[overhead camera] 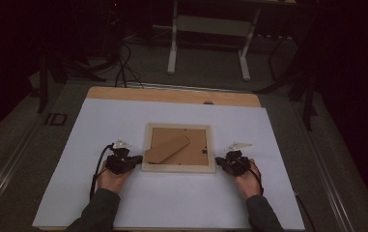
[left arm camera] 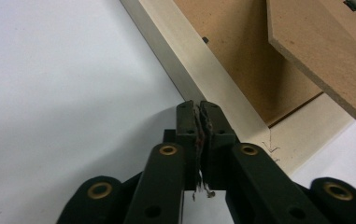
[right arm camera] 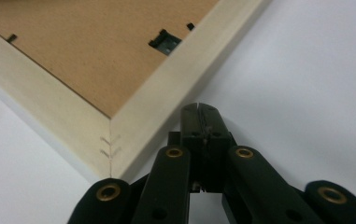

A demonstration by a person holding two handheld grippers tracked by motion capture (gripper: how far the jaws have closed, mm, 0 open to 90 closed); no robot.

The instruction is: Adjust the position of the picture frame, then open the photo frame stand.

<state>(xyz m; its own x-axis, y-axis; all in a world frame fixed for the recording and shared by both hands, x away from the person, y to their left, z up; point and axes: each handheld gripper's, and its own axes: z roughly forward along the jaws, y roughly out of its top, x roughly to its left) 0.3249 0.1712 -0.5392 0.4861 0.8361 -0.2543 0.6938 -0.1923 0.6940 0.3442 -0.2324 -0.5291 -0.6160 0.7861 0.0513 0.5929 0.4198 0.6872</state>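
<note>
**Pale wood frame lying face down between our two closed grippers**

Pale wood is what we are seeing at the middle of the white table top [overhead camera: 99, 193]: a picture frame [overhead camera: 178, 166] is lying face down, its brown backing board [overhead camera: 198, 140] facing up. A brown stand flap [overhead camera: 168, 149] is resting slantwise across that backing, and in the left gripper view it is lifting clear of the board at one end.

We are holding the left gripper [overhead camera: 135, 160] just beside the frame's near left corner. In its own view the jaws are pressing together with nothing between them, their tips sitting right at the frame's pale outer edge [left arm camera: 222, 88]; whether they are touching it we cannot tell.

We are holding the right gripper [overhead camera: 221, 162] just beside the near right corner. Its jaws are likewise pressing together on nothing, tips lying close along the frame's side rail [right arm camera: 166, 98] near the mitred joint. A small dark metal clip [right arm camera: 165, 41] is sitting at the backing's edge.
</note>
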